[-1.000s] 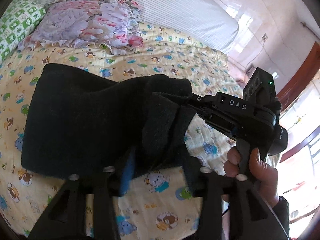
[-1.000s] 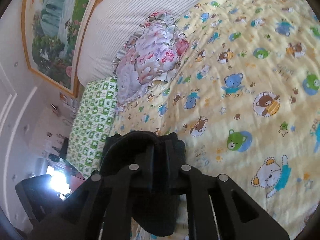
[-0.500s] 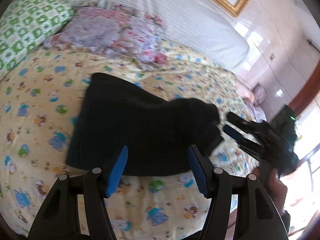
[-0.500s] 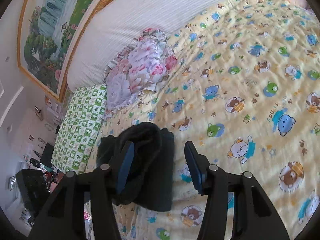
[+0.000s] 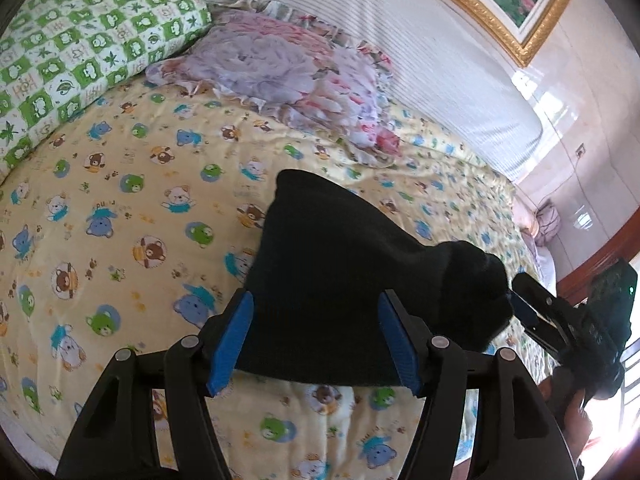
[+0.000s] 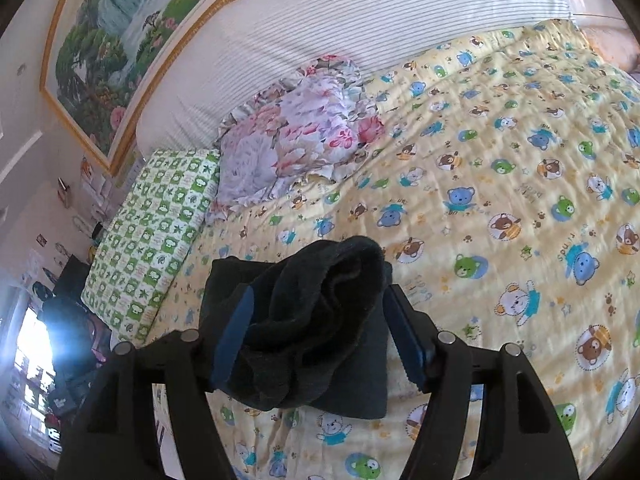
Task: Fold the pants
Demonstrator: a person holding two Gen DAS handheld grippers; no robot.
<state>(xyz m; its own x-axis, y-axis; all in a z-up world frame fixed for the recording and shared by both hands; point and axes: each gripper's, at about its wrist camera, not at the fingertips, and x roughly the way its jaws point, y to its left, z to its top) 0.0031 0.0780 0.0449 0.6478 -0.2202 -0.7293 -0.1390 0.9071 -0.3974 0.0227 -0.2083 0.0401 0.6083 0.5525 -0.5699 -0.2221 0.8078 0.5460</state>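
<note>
The black pants [image 5: 332, 272] lie folded in a compact bundle on the yellow bear-print bedspread [image 5: 120, 208]. My left gripper [image 5: 316, 340] is open and hangs just above the near edge of the bundle, holding nothing. In the right wrist view the pants [image 6: 316, 320] show a bunched, raised fold on top of a flat layer. My right gripper [image 6: 320, 340] is open, its blue pads either side of that raised fold without pinching it. It also shows in the left wrist view [image 5: 524, 304] at the bundle's right end.
A floral ruffled pillow [image 5: 280, 76] and a green checked pillow [image 5: 80, 48] lie at the head of the bed against a striped headboard [image 5: 400, 48]. A gold-framed painting [image 6: 120, 40] hangs above. The bedspread [image 6: 520, 160] stretches wide to the right.
Both grippers have let go of the pants and opened. They have pulled back and up, leaving the bundle lying on the bed.
</note>
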